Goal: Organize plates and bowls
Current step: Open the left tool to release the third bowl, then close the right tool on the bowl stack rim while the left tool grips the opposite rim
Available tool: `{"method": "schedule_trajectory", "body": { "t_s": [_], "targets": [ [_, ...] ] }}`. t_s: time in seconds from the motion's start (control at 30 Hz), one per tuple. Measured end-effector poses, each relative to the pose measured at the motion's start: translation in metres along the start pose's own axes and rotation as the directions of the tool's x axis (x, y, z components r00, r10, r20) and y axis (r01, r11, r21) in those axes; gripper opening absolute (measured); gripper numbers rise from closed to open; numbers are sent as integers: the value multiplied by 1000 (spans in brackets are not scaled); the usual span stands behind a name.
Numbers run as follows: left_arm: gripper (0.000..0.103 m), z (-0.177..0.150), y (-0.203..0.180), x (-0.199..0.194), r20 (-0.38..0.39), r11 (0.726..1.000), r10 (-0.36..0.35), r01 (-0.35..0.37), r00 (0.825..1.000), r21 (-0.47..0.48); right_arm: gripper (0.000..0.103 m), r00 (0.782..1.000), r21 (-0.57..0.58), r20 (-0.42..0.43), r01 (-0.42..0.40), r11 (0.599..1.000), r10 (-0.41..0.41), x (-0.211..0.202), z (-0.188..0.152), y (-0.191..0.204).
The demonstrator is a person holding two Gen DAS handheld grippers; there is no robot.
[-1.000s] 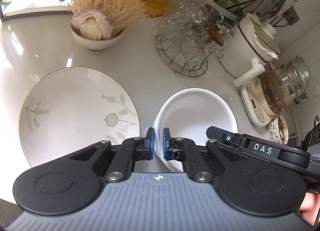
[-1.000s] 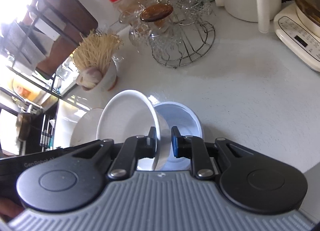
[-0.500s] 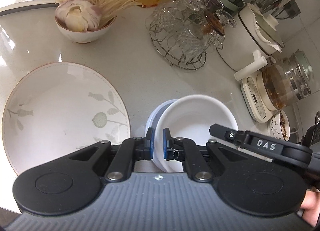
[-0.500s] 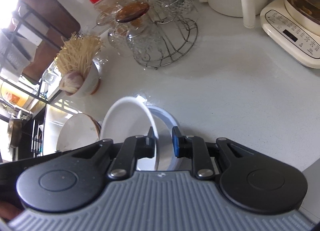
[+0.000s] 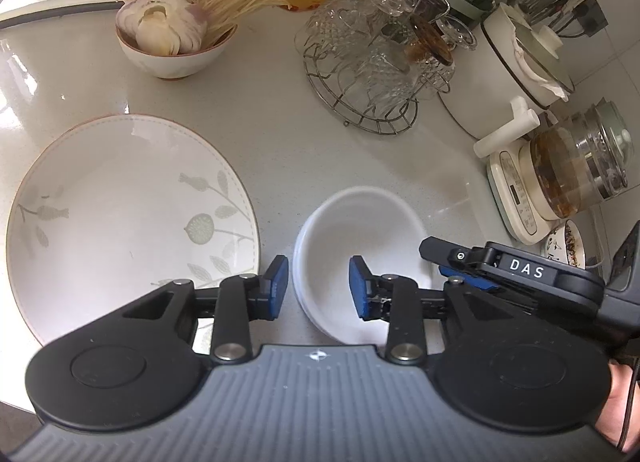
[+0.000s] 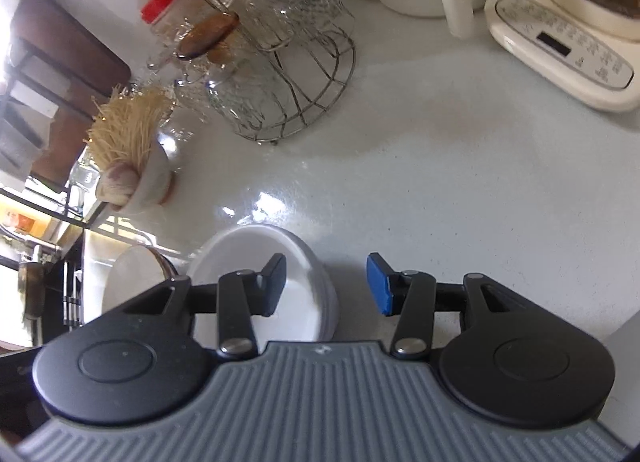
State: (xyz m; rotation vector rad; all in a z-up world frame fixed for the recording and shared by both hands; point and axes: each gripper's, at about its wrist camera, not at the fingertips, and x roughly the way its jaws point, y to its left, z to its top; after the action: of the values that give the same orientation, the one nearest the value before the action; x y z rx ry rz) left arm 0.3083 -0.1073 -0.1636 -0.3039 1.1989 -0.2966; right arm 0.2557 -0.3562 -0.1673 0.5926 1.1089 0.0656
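- We see our left gripper [image 5: 318,282] and right gripper [image 6: 326,284] opening astride the stacked bowls' [image 5: 360,238] rim, gripping nothing.
- Bare counter [image 6: 440,182] lies at centre right.
- One plate [image 5: 128,218] sits at left.

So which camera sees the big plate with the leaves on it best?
The left wrist view. There the leaf plate shows nearly whole on the counter, pattern and all, left of the stacked white bowls. In the right wrist view only a small bright piece of it peeks out at the left, with no pattern to see.
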Motion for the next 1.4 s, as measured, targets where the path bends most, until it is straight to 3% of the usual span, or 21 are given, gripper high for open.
{"method": "schedule_trajectory", "body": {
  "t_s": [0.37,0.6,1.4],
  "targets": [
    [39,1,-1,4,-8,1000,0,0,1000,-6,47,993,49,-102,-61,997,66,33,-6,-9],
    [39,1,-2,7,-18,1000,-11,11,1000,-18,23,984,97,-142,-91,991,105,43,-9,-17],
    [45,-9,-24,37,-93,998,-21,26,995,56,19,990,131,-121,-56,990,72,18,-21,-41]
  ]
}}
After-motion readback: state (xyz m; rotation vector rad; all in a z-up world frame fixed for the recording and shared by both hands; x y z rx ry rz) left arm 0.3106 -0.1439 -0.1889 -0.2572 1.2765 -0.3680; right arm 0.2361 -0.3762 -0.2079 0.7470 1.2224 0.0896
